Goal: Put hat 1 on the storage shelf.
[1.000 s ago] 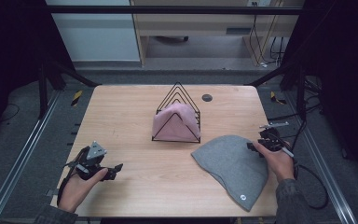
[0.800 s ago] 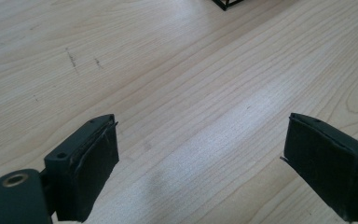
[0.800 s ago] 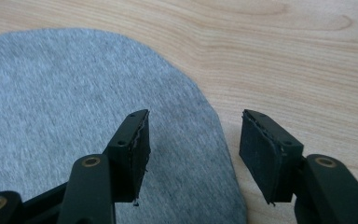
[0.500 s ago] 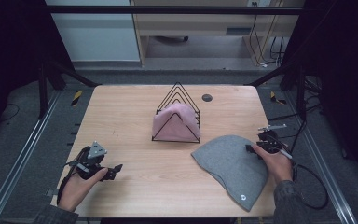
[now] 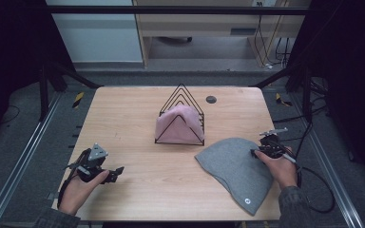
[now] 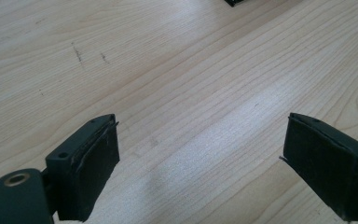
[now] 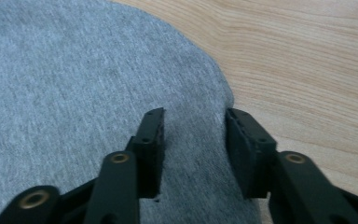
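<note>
A grey beanie [image 5: 236, 166] lies flat on the wooden table [image 5: 133, 118] at the front right. My right gripper [image 5: 256, 152] is at the beanie's right edge, its jaws apart over the grey cloth [image 7: 74, 88] with a narrow gap and nothing clamped between them [image 7: 193, 140]. A pink beanie [image 5: 178, 124] sits inside a black wire rack [image 5: 182, 97] at the table's middle. My left gripper [image 5: 118, 172] rests low over bare wood at the front left, jaws wide apart [image 6: 200, 163] and empty.
A small dark round cap [image 5: 211, 99] lies on the table behind the rack. Metal frame rails [image 5: 24, 152] run along both sides of the table, and cables [image 5: 323, 190] trail off at the right.
My right gripper has crept slightly left and nearer onto the grey beanie's edge. The left gripper and both beanies have stayed put.
</note>
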`<state>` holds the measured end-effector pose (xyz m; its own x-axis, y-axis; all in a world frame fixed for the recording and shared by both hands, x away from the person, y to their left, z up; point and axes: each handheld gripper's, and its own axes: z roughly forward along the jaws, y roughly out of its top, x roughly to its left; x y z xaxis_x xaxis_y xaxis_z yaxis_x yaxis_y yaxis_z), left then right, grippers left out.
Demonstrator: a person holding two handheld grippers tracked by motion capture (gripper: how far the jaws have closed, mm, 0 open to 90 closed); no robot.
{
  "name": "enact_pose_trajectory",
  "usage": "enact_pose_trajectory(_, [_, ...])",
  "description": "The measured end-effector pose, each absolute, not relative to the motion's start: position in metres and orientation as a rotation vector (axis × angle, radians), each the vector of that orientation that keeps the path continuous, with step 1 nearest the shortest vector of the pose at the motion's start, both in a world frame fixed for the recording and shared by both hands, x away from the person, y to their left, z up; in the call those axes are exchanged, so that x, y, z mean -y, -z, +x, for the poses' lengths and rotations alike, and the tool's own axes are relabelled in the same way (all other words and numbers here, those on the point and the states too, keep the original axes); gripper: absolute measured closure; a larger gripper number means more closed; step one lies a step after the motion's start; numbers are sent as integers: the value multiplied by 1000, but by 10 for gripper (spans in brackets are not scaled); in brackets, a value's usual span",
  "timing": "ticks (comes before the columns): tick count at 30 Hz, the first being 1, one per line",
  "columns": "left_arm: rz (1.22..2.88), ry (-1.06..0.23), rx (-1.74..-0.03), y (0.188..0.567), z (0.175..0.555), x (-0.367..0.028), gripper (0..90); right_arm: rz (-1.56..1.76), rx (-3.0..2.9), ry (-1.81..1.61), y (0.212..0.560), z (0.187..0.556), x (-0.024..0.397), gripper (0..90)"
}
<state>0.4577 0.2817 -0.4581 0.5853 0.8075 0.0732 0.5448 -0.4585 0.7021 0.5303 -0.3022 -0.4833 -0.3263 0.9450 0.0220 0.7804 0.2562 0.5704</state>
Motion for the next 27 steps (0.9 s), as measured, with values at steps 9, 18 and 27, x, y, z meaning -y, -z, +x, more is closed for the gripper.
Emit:
enact_pose_trajectory(9, [2187,-509,-1062,460,458,-280,97,1561,-2244,-763,483,527,300,839])
enact_pose_trajectory(18, [2214,-469,-1059,464,459,-277,79,1480,-2225,-854,463,515,296,853])
enact_pose_trajectory(27, [2228,-452,-1055,466,458,-276,75,1282,-2263,-1022,417,491,275,855])
